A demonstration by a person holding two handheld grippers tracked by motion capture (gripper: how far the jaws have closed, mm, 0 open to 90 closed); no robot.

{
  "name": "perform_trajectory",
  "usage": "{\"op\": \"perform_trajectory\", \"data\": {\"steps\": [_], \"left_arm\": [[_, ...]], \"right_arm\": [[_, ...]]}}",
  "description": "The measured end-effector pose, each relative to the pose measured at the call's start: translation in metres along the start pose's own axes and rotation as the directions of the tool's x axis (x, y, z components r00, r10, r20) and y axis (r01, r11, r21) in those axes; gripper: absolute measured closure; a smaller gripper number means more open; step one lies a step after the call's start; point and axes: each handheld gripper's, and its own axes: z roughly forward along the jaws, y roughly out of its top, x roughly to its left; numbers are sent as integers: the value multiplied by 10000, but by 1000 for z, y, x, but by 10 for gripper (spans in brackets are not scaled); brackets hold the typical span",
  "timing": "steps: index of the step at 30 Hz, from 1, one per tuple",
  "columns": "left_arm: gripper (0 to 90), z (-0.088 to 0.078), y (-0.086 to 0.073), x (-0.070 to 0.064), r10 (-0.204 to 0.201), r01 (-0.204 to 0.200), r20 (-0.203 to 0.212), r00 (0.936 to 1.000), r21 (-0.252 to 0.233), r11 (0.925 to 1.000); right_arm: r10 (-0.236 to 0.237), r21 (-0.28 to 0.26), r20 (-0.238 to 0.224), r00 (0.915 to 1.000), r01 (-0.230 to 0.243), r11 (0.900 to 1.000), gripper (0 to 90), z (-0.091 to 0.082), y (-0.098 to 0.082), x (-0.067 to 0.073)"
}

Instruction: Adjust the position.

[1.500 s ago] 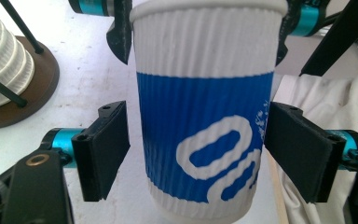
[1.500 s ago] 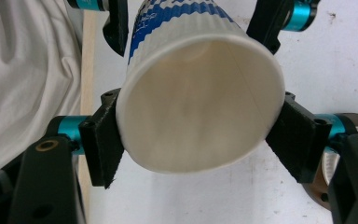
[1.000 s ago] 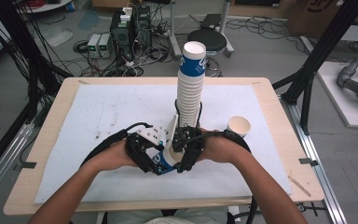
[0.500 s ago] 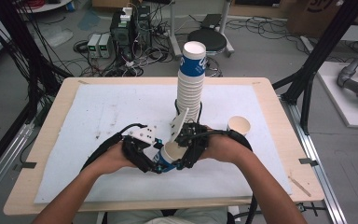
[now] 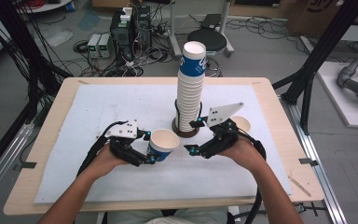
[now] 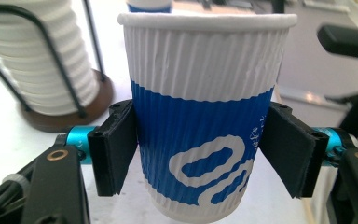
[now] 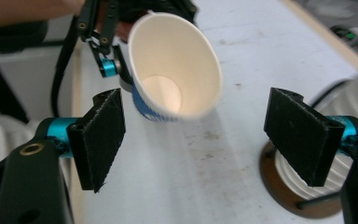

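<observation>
1. On the white mat [image 5: 98, 112] that covers the wooden bench [image 5: 42, 154], the left tongs [image 5: 150, 147] pinch a blue-and-white paper cup [image 5: 161, 144] by its ribbed side, well below the rim.
2. From the left gripper view, both black pads press the blue band of that cup [image 6: 205, 116], one on each side, and the cup stands upright between them.
3. Seen from the high view, the held cup sits left of and nearer the person than the tall stack of cups [image 5: 190, 88], apart from it.
4. That stack rises from a round brown base [image 5: 186, 132] with a thin black wire frame around it, and its top cup shows a blue band.
5. Right of the held cup, the right tongs [image 5: 194, 137] stand spread with nothing between the pads; their jaws have just been opening.
6. Through the right gripper view, the cup [image 7: 175, 70] lies beyond the spread pads [image 7: 100, 137], its open mouth turned toward the camera, with the left tongs [image 7: 116, 74] gripping it behind.
7. The stack's base [image 7: 284, 191] shows at the lower right of that view, just behind the right-hand pad.
8. Another single paper cup [image 5: 243, 123] stands on the mat right of the stack, partly hidden by the right tongs' grey plate [image 5: 223, 113].
</observation>
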Motion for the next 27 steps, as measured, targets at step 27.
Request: {"op": "perform_trajectory", "data": {"steps": [27], "left_arm": [[291, -43, -33, 21, -266, -439, -2075, 9779, -3282, 9436]], "right_arm": [[2480, -2534, 2836, 9263, -1771, 9510, 205, -35, -108, -4]]}}
